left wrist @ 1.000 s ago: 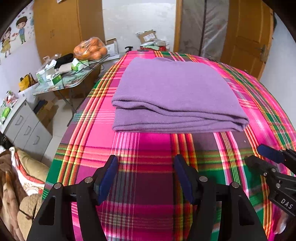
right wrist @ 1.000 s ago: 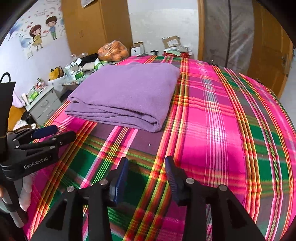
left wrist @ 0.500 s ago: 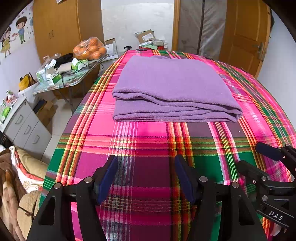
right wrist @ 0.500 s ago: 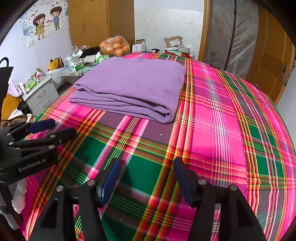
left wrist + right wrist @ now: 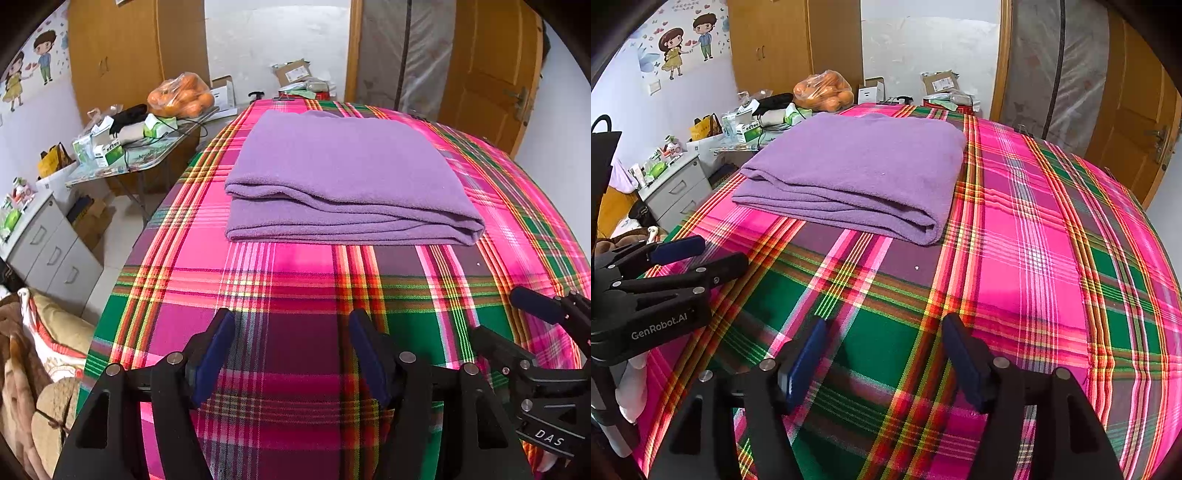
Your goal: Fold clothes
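Note:
A purple cloth [image 5: 343, 173] lies folded in a neat rectangle on the plaid-covered table [image 5: 295, 295]; it also shows in the right wrist view [image 5: 860, 170]. My left gripper [image 5: 291, 332] is open and empty, held above the plaid cover well short of the cloth's near edge. My right gripper [image 5: 882, 336] is open and empty too, also back from the cloth. Each gripper shows in the other's view: the right one at the lower right [image 5: 517, 321], the left one at the left edge [image 5: 701, 254].
A cluttered side table [image 5: 122, 147] with a bag of oranges [image 5: 181, 96] stands left of the plaid table. A grey drawer unit [image 5: 48, 251] and bedding [image 5: 33, 369] lie at the left. Wooden doors and boxes are behind.
Both grippers have pulled back from the folded cloth and risen a little. The right gripper's jaws have opened wider. The cloth has not moved.

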Motion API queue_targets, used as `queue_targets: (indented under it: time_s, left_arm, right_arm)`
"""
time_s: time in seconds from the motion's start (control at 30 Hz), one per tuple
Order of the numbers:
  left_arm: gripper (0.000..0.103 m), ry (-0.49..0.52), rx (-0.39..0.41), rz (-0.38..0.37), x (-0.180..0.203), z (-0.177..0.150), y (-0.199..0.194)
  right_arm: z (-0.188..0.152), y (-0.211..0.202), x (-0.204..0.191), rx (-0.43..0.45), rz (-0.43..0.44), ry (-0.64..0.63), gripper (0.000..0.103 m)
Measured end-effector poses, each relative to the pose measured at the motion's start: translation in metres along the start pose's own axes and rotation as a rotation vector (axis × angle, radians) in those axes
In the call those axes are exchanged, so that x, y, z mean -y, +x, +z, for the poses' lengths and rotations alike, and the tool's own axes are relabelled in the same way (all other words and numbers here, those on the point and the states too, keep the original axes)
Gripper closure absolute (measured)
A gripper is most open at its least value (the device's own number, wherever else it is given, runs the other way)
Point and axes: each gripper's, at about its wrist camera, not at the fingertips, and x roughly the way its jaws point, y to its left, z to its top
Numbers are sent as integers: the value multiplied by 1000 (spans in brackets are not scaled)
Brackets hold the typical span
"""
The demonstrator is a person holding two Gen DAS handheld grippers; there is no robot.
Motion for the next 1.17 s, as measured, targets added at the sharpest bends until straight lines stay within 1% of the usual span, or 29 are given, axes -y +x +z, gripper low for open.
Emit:
queue_targets:
  time_s: [0.1, 0.23, 0.3, 1.17]
  left_arm:
    - [36, 0, 0, 2, 2, -1, 0]
    - [31, 2, -4, 1, 3, 1, 3]
    - [30, 3, -5, 0, 4, 2, 3]
    - [30, 2, -5, 1, 4, 1, 4]
  right_arm:
    - [1, 1, 0, 0, 1, 0, 37]
    - [0, 1, 1, 0, 0, -1, 37]
    - [0, 0, 1, 0, 0, -2, 37]
    - [0, 0, -1, 0, 0, 1, 37]
